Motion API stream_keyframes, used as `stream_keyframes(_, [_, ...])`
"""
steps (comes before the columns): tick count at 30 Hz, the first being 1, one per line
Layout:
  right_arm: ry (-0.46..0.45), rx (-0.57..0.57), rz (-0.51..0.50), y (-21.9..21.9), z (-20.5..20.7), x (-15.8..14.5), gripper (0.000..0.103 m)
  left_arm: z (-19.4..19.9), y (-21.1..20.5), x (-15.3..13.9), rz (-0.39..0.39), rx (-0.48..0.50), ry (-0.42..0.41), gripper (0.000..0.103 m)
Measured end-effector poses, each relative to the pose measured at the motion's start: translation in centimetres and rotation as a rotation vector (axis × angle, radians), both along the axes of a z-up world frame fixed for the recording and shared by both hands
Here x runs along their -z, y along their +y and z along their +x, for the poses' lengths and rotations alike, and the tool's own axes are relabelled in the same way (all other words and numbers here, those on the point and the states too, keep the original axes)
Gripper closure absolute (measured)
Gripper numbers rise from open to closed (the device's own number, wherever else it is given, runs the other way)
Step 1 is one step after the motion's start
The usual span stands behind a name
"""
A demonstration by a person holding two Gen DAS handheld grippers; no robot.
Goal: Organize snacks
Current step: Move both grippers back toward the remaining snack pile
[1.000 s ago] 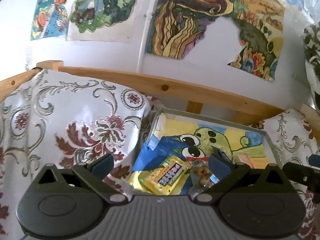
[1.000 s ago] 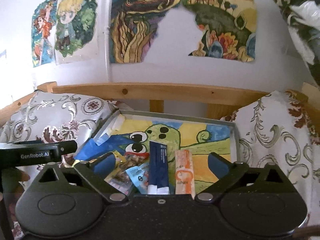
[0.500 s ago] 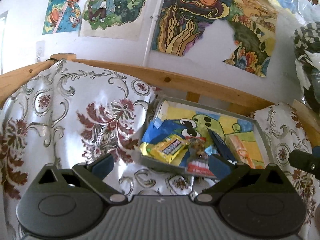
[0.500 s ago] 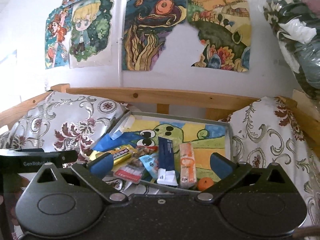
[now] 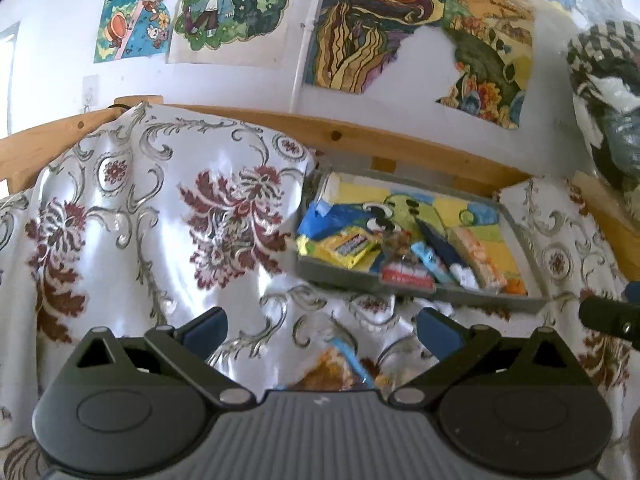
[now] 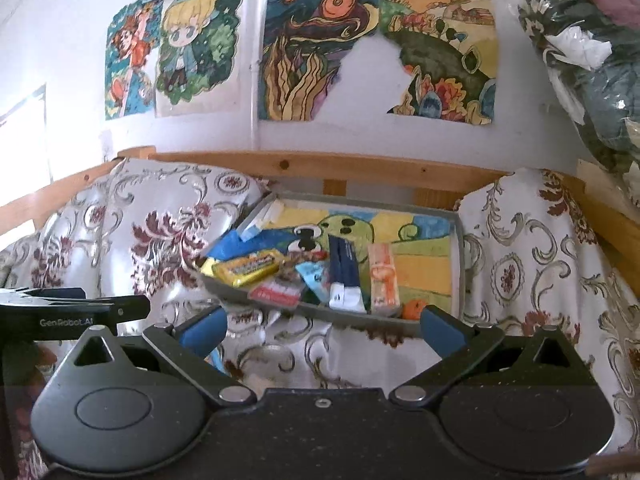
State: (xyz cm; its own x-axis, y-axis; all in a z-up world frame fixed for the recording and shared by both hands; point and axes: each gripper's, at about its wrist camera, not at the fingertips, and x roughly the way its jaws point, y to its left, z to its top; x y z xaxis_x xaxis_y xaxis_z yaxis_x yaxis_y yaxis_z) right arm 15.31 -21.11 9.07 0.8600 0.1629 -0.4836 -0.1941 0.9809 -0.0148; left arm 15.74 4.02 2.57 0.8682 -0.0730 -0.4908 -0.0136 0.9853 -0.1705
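Left gripper (image 5: 322, 330) and right gripper (image 6: 322, 324) both gaping wide, holding nothing, pulling farther back than a second ago; snacks (image 6: 320, 276) lying crowded in the grey tray (image 6: 459, 264), now smaller ahead; "GenRobot.AI" showing on the left gripper's arm.

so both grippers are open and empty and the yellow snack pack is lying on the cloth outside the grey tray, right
Not quite. The yellow snack pack lies inside the grey tray, at its left end, not on the cloth; the right wrist view shows it. The rest holds: the left gripper and right gripper are both open and empty.
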Motion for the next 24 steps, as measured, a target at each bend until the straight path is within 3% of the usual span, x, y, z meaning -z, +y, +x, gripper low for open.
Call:
stream_keyframes(11, [0.049, -0.016, -0.024, 0.3, -3.2, 3.3, 0.001, -3.1, -0.2, 3.5, 0.073, 0.069, 0.066, 0.0])
stream_keyframes(24, [0.156, 0.009, -0.031, 0.3, -6.3, 8.0, 0.001, -4.8, 0.3, 6.3, 0.085, 0.109, 0.143, 0.0])
